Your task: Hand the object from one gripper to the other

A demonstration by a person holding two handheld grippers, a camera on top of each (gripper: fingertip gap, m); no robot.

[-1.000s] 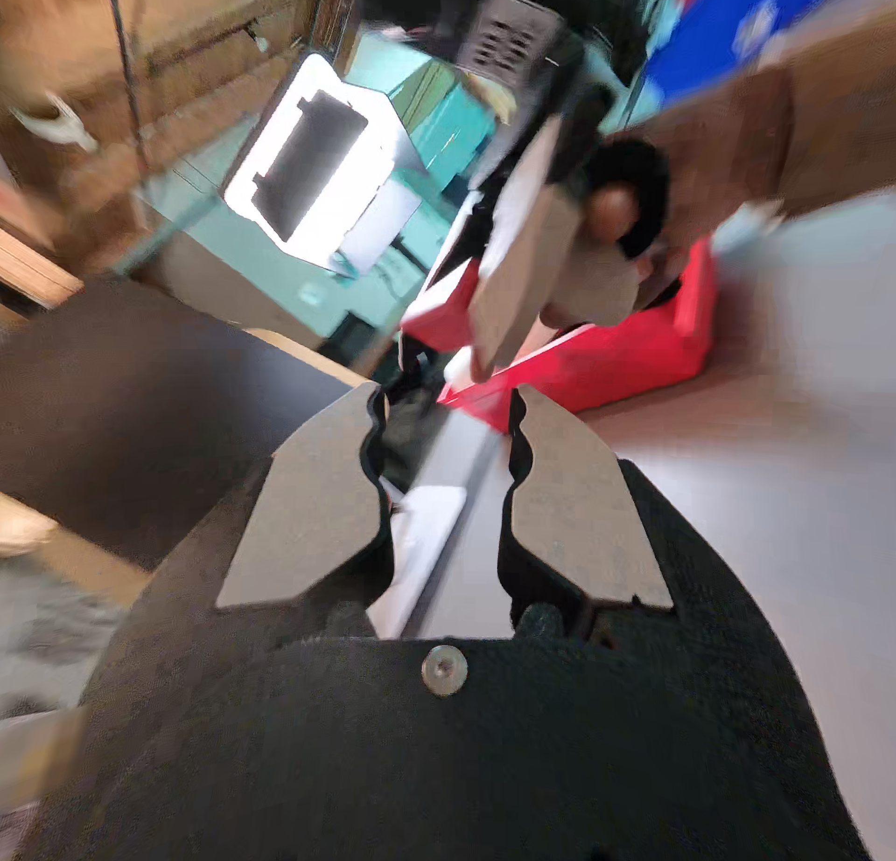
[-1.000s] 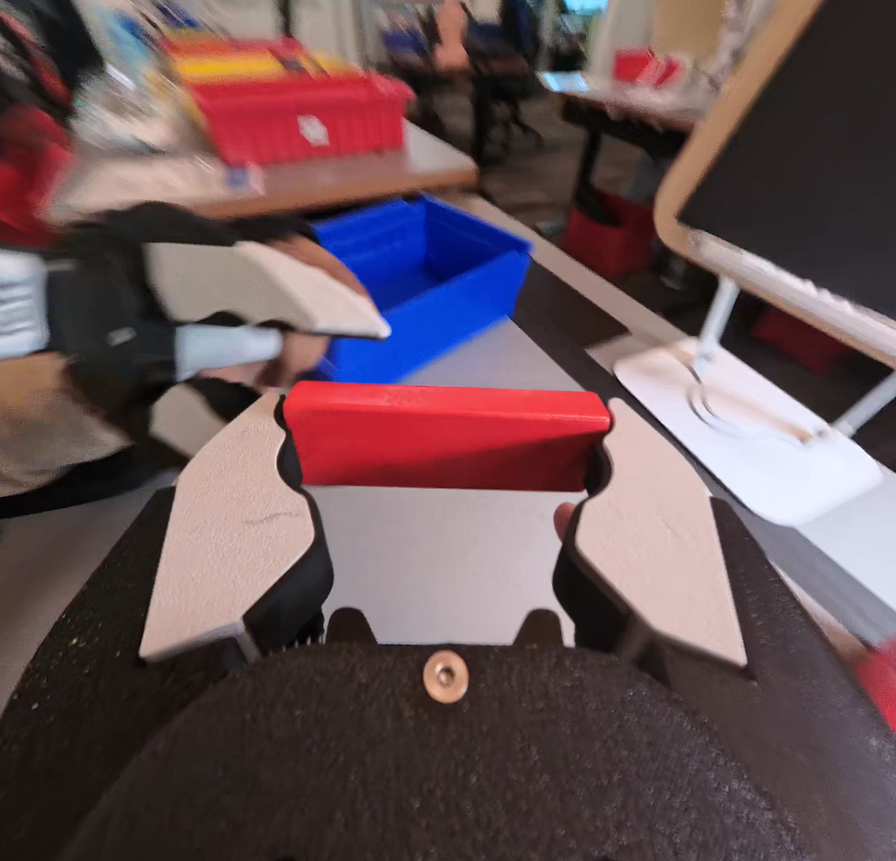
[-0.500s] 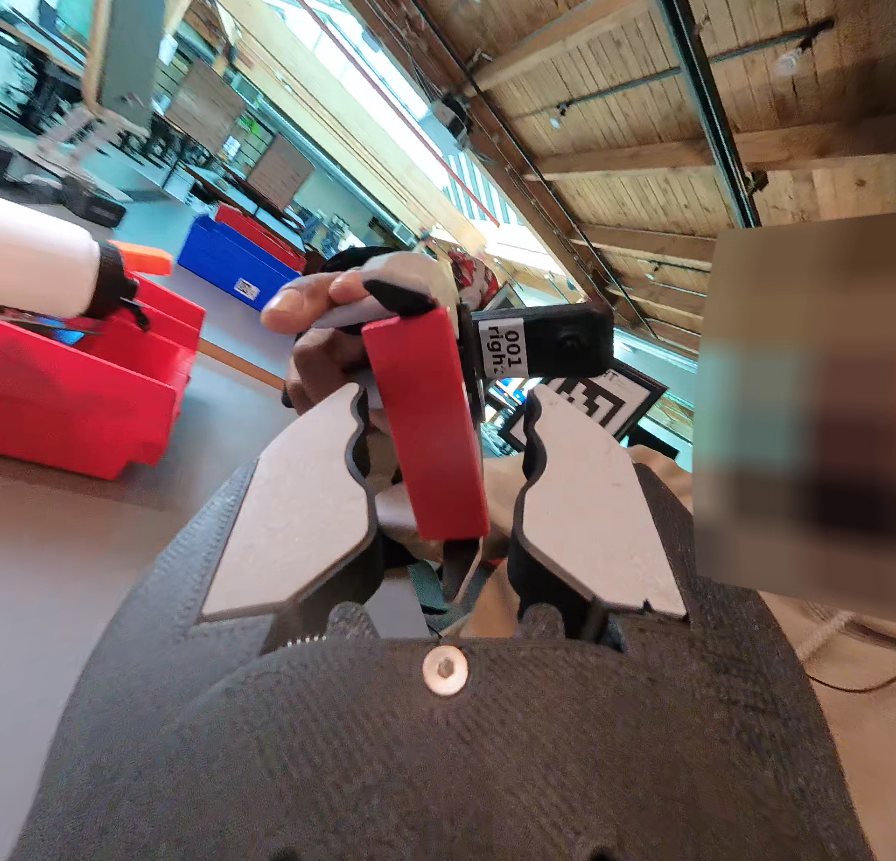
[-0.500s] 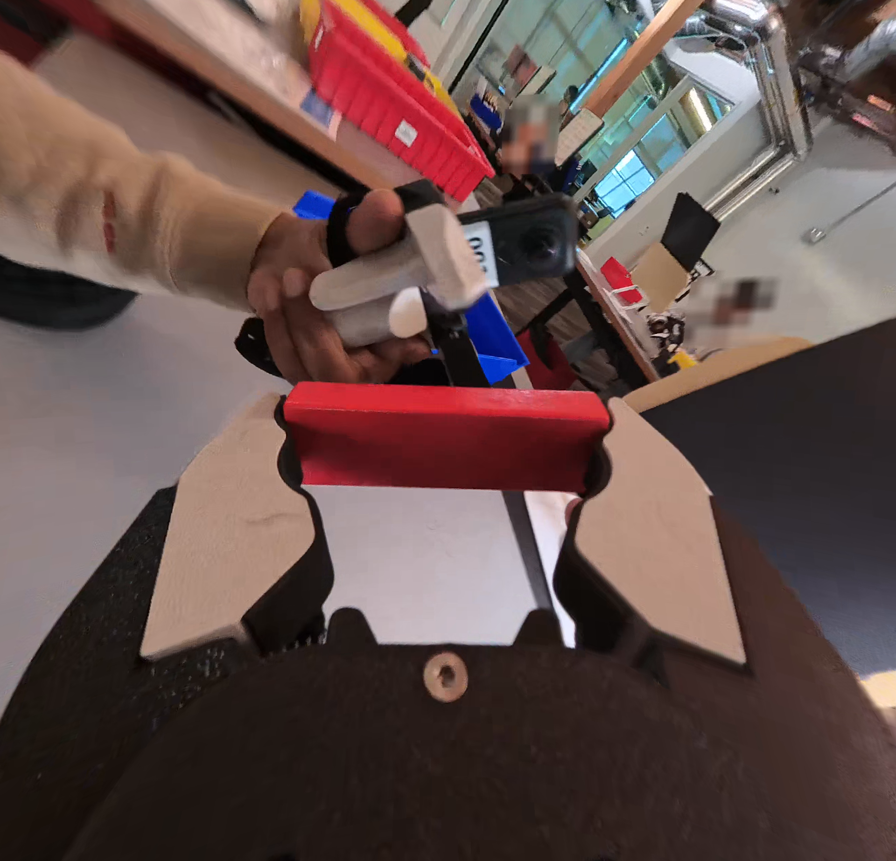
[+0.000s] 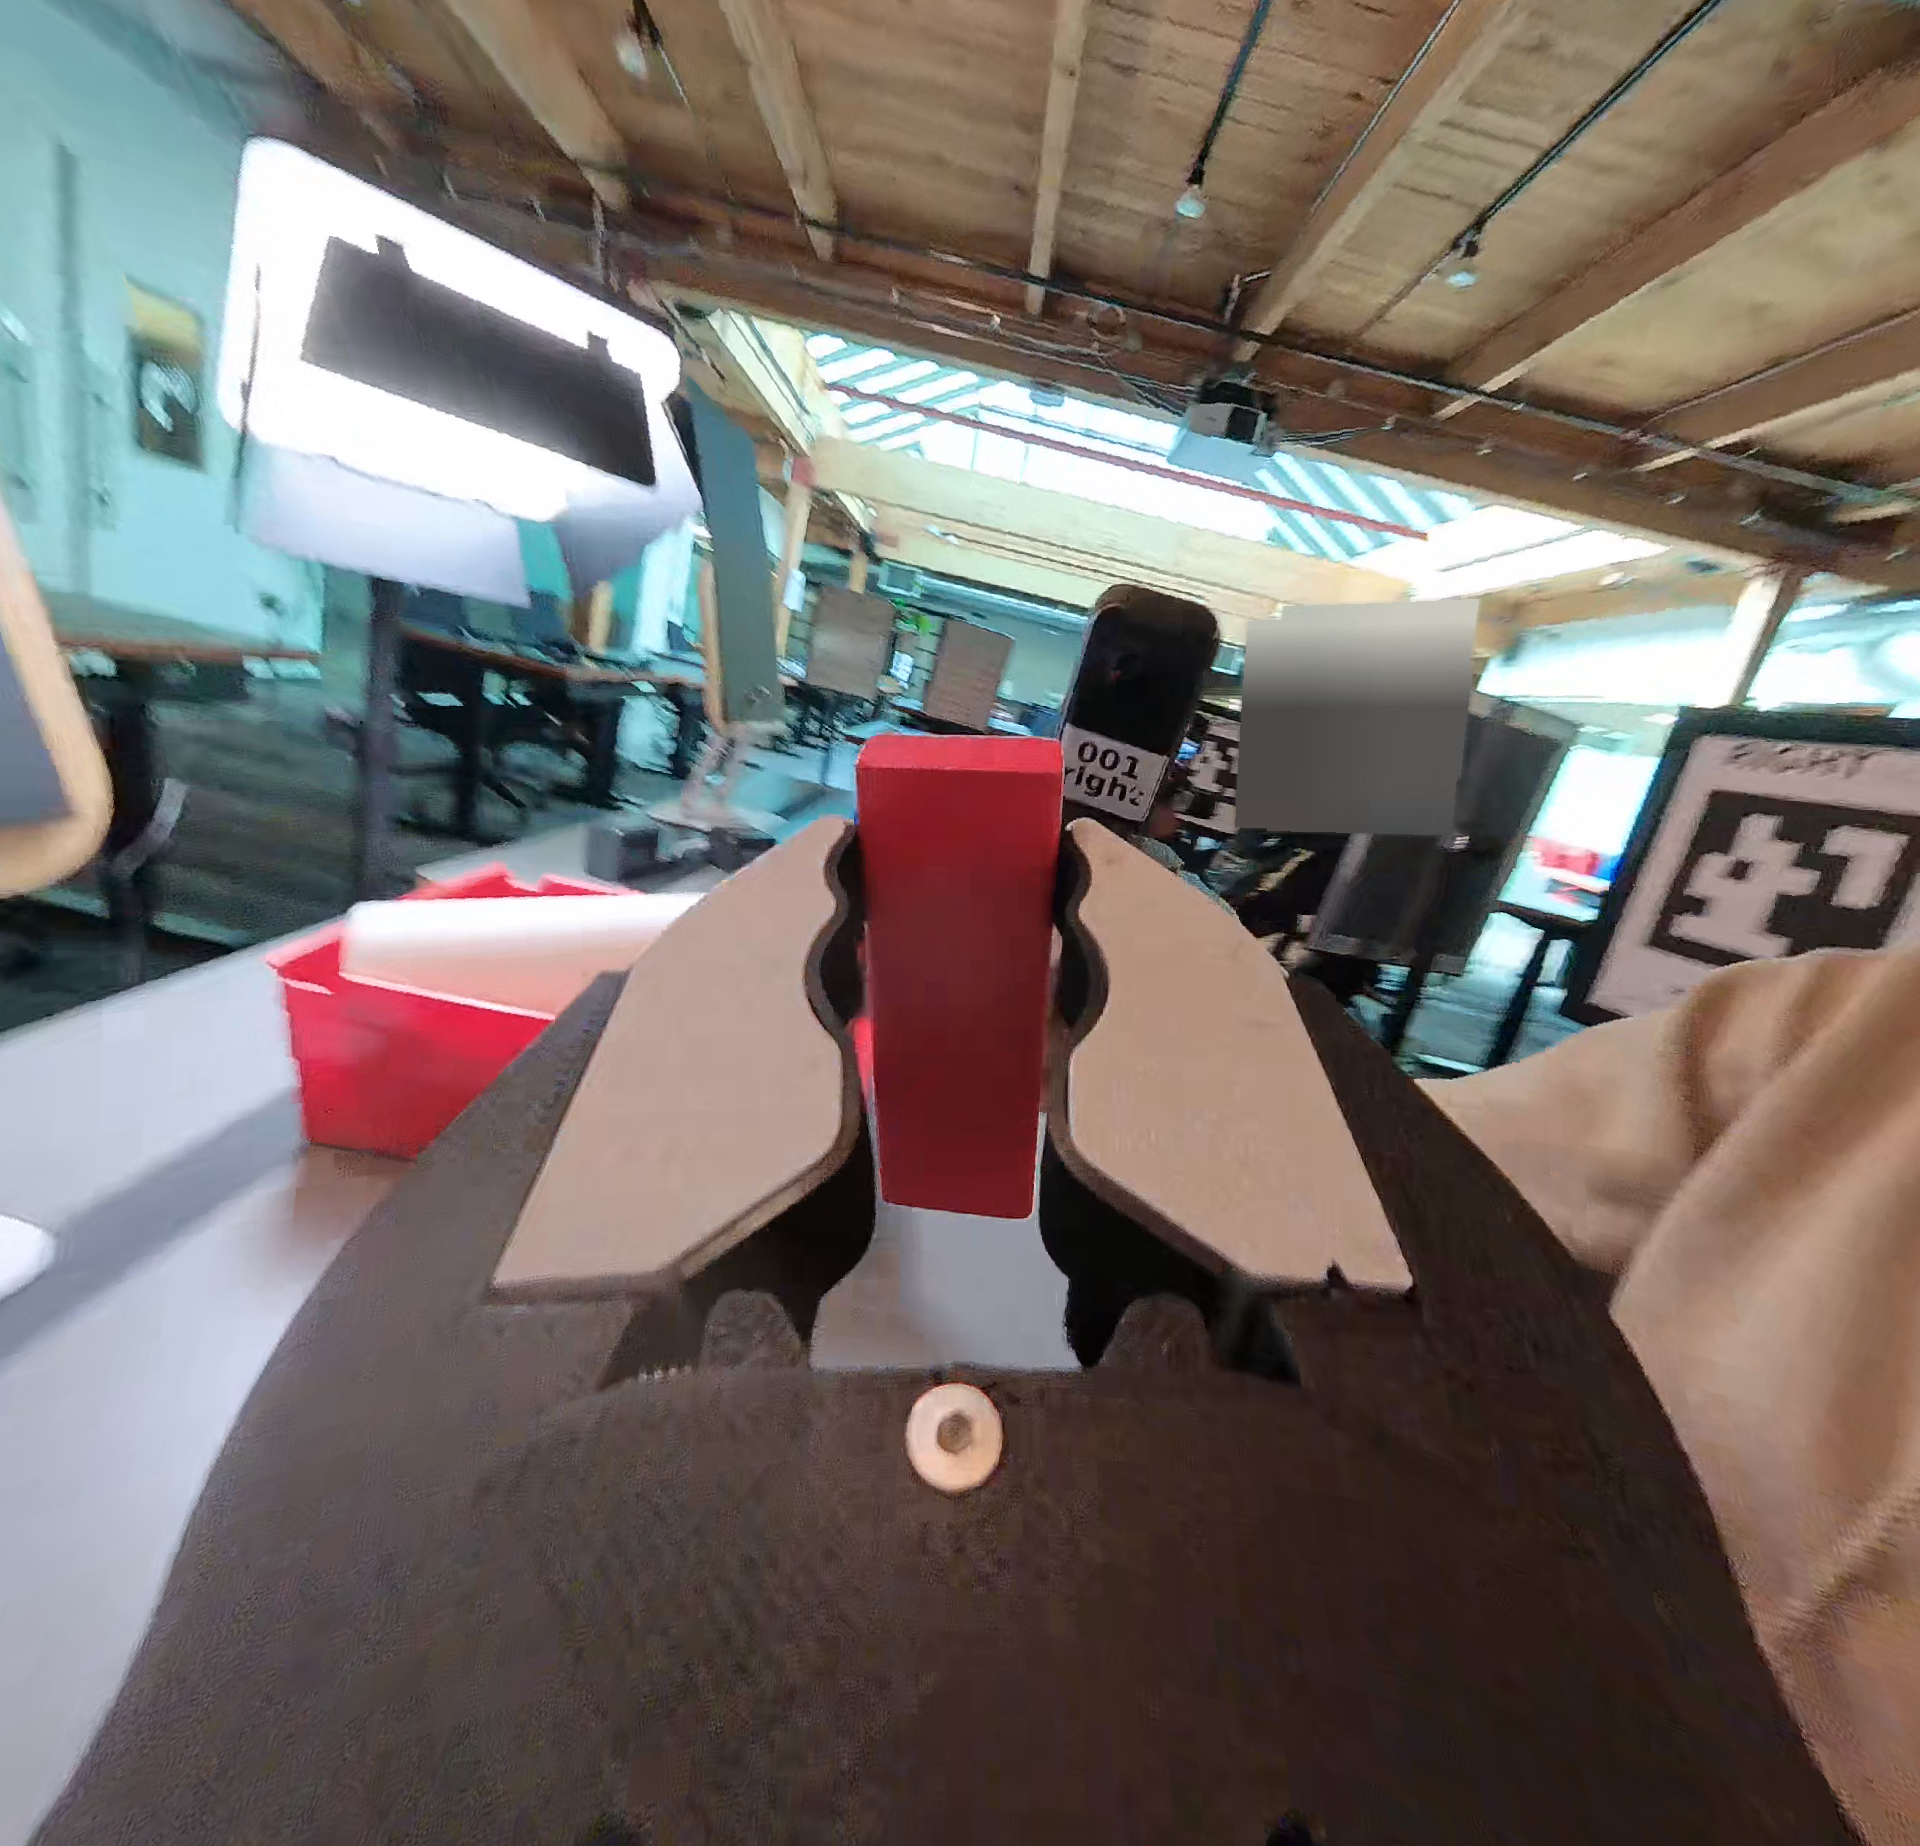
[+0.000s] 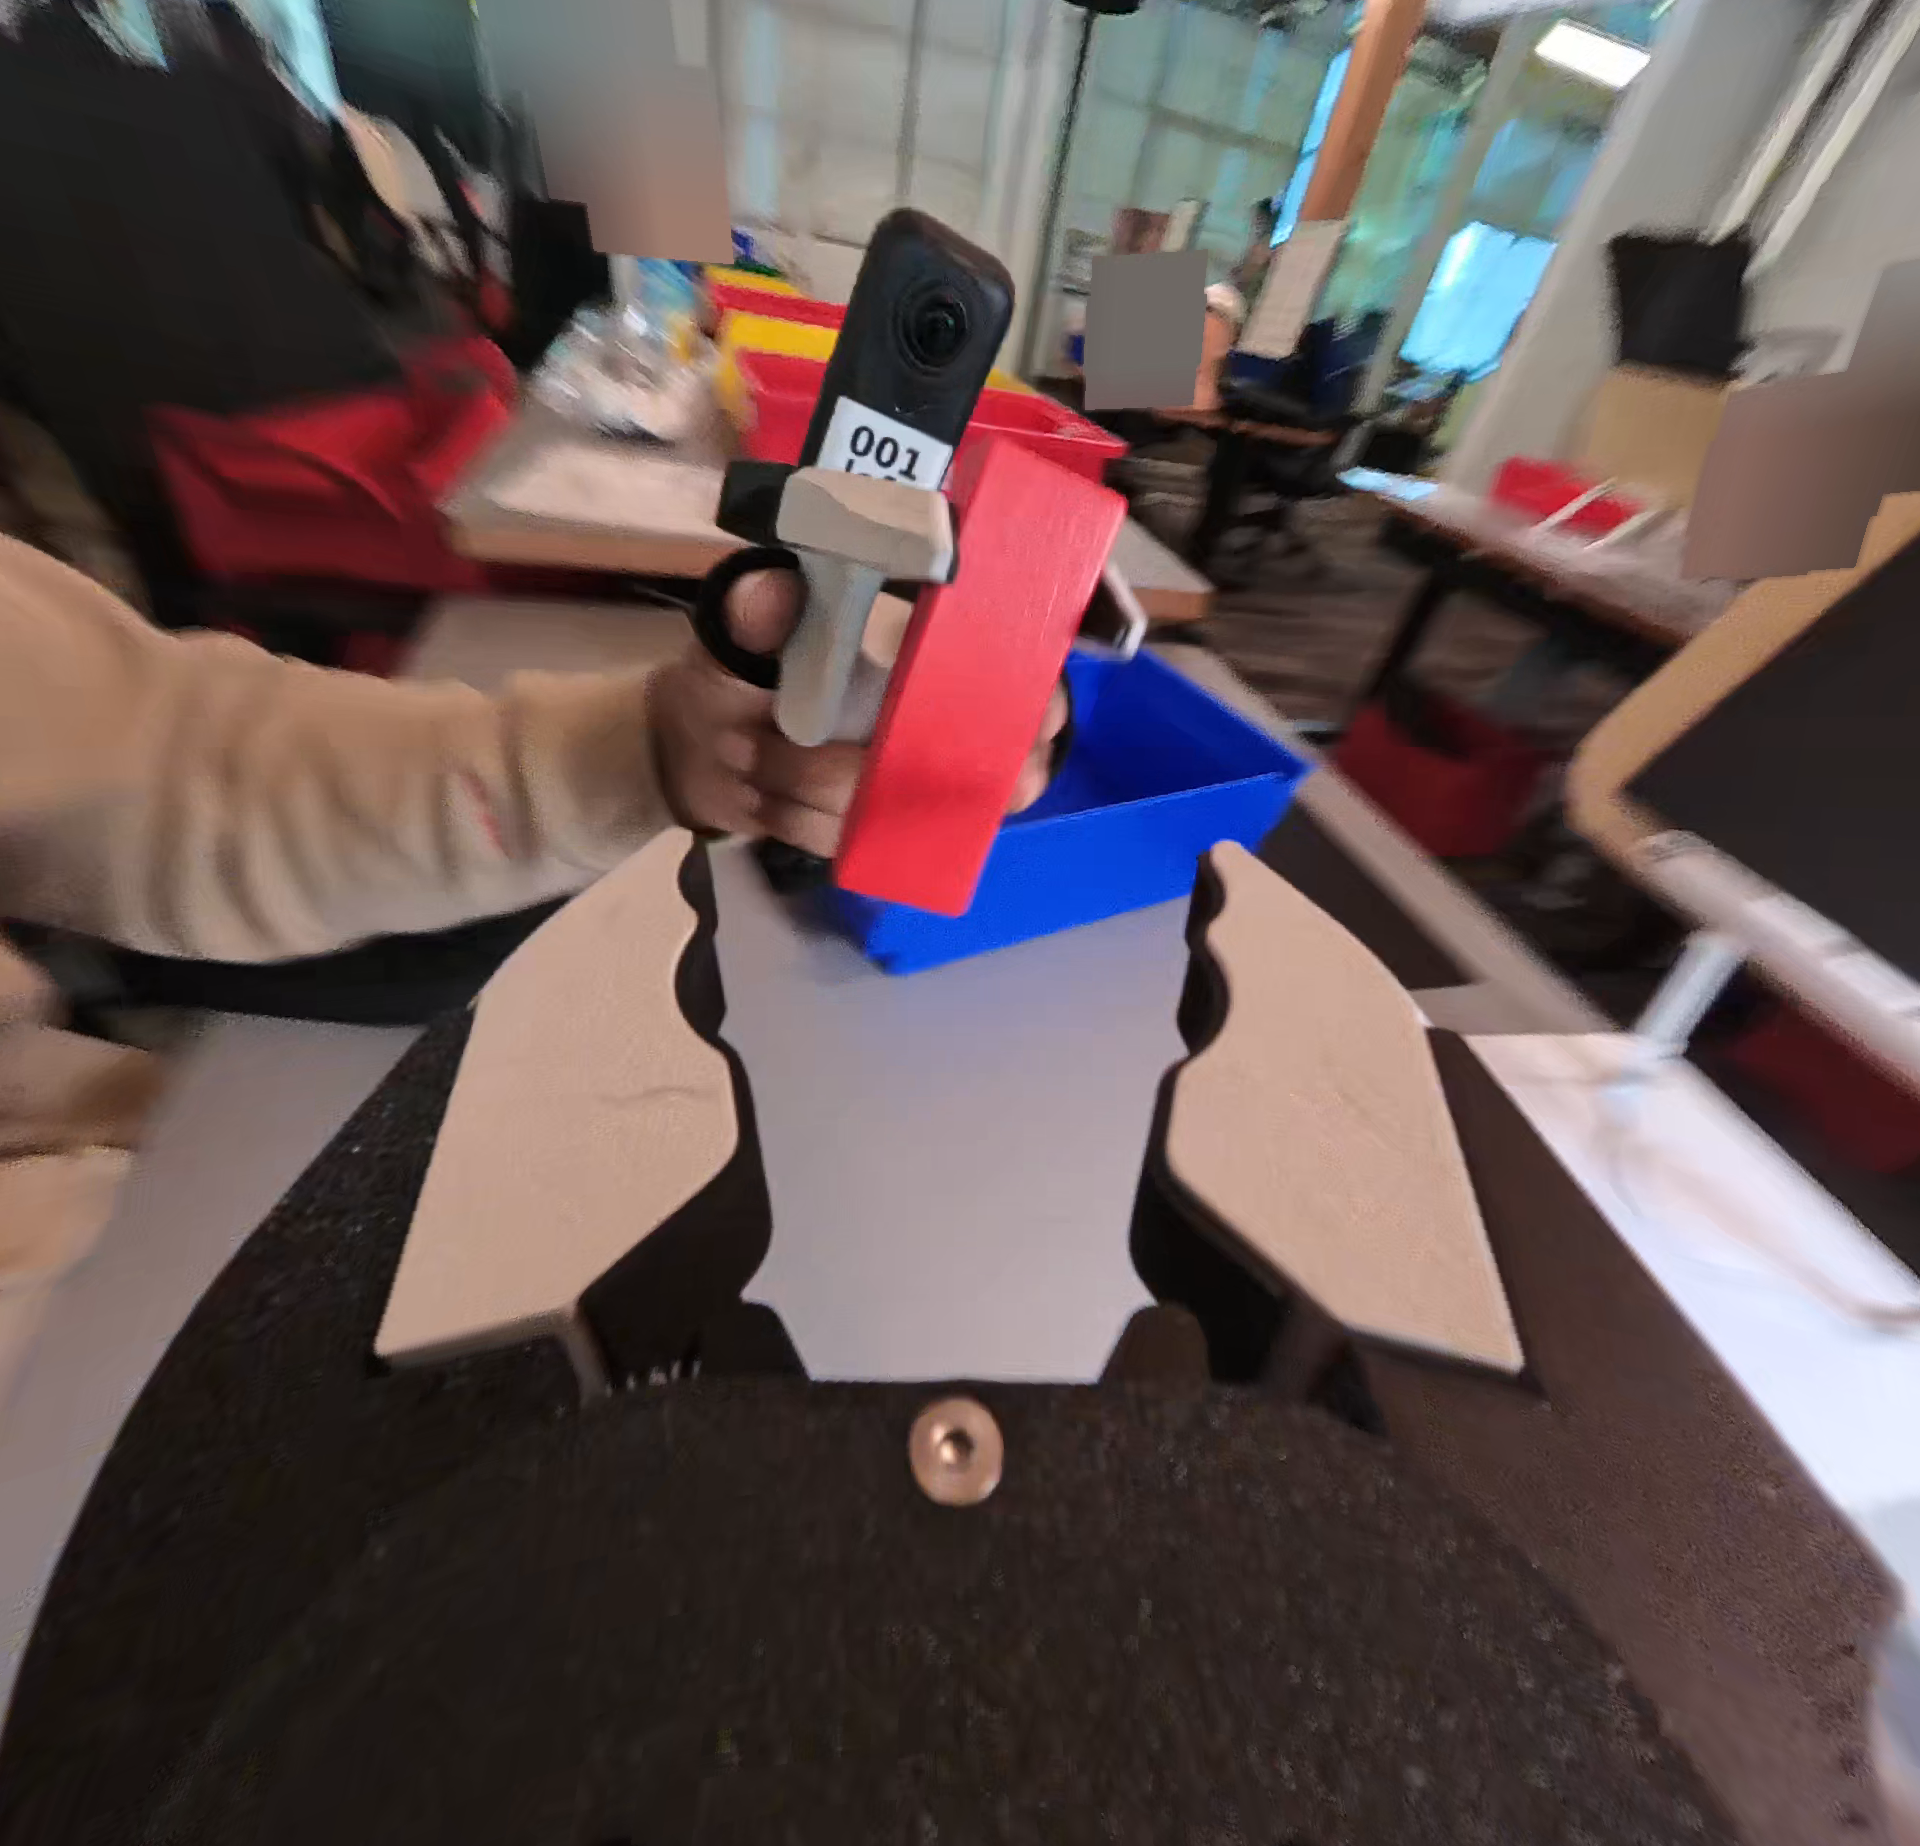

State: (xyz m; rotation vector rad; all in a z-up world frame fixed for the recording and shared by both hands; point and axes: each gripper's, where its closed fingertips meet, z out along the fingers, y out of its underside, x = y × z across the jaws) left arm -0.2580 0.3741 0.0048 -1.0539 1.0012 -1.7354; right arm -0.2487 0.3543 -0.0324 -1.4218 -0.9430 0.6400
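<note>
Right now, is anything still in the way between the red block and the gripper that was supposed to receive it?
Nothing visible is. The red block already sits clamped between the fingers of the left gripper. The right gripper is open and empty, apart from the block, with only bare table between its fingers.

Red block's (image 5: 956,975) far face hidden

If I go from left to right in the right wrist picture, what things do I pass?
Beige sleeve → hand holding the left tongs → red block → blue bin → dark monitor.
</note>
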